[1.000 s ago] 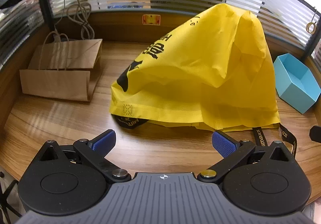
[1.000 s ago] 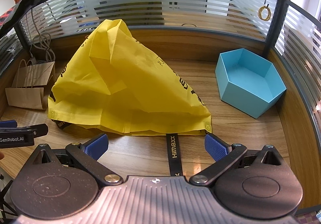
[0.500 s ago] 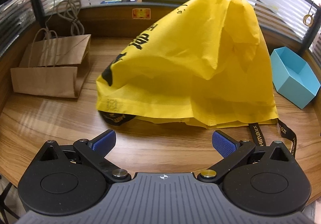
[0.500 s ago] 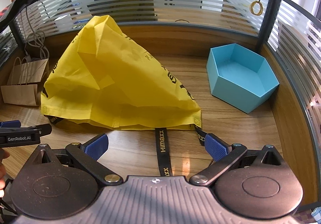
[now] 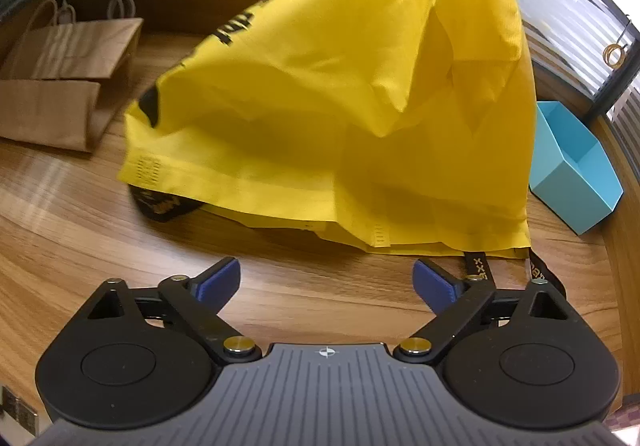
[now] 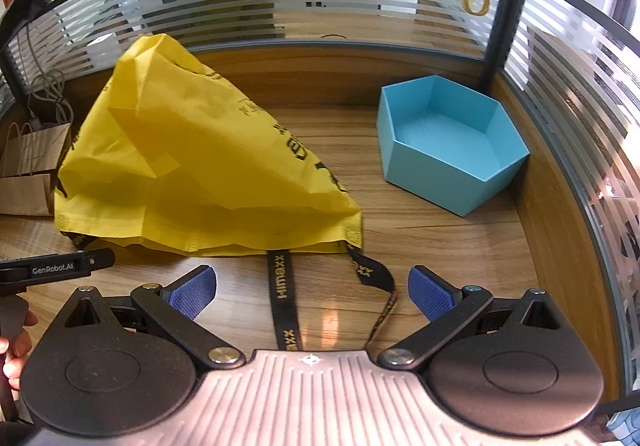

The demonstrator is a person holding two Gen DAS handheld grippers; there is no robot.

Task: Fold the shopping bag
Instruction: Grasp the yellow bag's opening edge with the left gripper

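Both claws, left claw (image 5: 326, 280) and right claw (image 6: 312, 288), are spread and empty; the yellow shopping bag (image 5: 340, 118) stands crumpled on the surface (image 5: 80, 246) just ahead of them.

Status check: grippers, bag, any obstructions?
Left gripper open, right gripper open, both empty. Yellow bag heaped on desk, unfolded, black strap trailing between right gripper's fingers. Nothing blocking.

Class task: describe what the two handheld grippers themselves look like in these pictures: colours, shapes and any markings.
Both the left gripper and right gripper share one design: black linkage arms with brass-coloured pivot pins, round black side housings, a ribbed grey body bearing a small crosshair mark, and blue textured pads. Seen side-on in the right view, the left one reads "GenRobot.AI".
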